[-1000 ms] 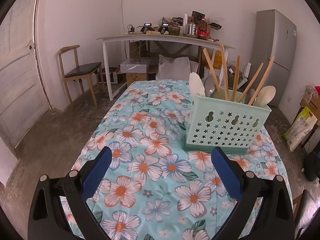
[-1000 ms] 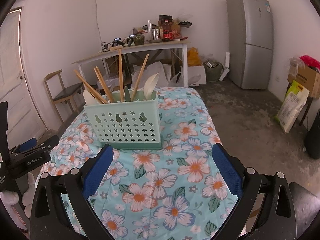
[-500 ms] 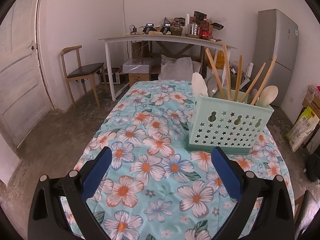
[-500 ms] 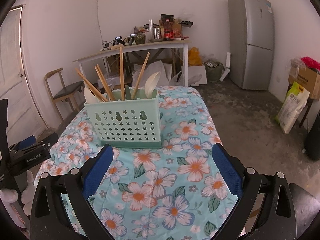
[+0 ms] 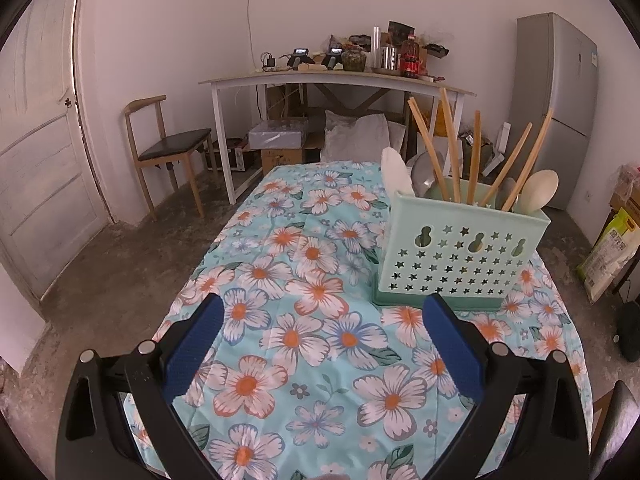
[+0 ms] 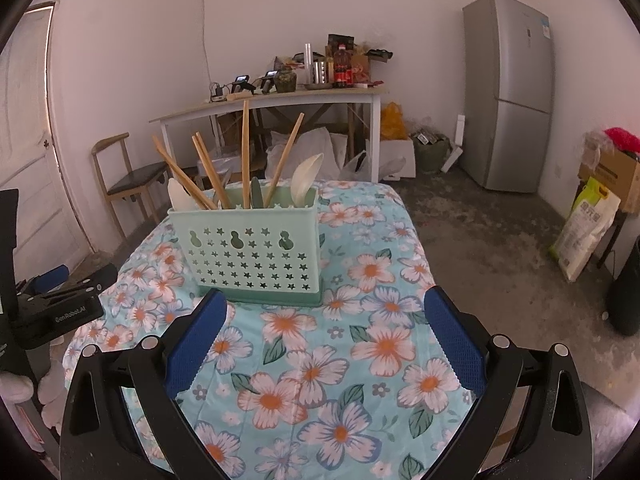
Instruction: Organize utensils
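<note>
The task looked nearly finished: chopsticks [image 5: 452, 148] and spoons [image 5: 538, 190] stood in the mint caddy [image 5: 460, 256] on the floral table [image 5: 280, 320], handles splayed upward, long axes roughly vertical. No loose utensils showed (none visible, anyway). Left tool [image 5: 320, 344] and right tool [image 6: 324, 340] both hovered spread apart, holding nothing.

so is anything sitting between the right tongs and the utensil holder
Nothing visible does. Only bare floral tablecloth lies between the open right tongs and the green utensil holder, which stands just ahead, slightly left.
</note>
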{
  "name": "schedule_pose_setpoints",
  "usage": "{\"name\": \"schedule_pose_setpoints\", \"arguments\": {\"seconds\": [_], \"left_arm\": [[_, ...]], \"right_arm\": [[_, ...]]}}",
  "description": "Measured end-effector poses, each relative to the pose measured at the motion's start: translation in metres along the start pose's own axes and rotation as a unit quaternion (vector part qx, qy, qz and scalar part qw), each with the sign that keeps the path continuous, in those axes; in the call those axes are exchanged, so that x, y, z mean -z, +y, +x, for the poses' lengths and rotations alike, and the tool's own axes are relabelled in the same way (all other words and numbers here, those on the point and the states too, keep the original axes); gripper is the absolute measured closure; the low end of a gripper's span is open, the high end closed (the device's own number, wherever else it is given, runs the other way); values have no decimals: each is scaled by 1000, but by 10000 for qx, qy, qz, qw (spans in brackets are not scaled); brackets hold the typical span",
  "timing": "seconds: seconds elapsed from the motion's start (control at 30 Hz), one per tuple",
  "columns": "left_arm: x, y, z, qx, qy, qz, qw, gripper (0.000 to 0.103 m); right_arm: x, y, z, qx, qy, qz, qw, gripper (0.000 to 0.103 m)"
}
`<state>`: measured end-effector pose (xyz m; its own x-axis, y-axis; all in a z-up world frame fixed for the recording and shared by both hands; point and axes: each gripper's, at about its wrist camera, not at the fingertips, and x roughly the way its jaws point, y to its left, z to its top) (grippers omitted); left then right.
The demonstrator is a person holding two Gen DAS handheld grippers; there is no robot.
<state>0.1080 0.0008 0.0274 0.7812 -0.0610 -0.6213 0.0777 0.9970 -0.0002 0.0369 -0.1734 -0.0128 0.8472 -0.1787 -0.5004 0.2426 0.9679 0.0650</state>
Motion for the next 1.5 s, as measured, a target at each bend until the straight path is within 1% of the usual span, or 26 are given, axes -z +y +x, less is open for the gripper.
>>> {"name": "schedule_pose_setpoints", "arguments": {"seconds": [0.13,0.8,1.5], "left_arm": [[0,-1,-1,-51,-22,12,10000,6],[1,5,4,-74,70,-119,9999,6],[-1,4,-1,-108,24,-111,9999,6]], "right_arm": [[1,0,0,-3,-1,4,10000,8],[-2,4,6,-20,97,-4,10000,8],[-3,7,3,-106,78,-9,9999,8]]}}
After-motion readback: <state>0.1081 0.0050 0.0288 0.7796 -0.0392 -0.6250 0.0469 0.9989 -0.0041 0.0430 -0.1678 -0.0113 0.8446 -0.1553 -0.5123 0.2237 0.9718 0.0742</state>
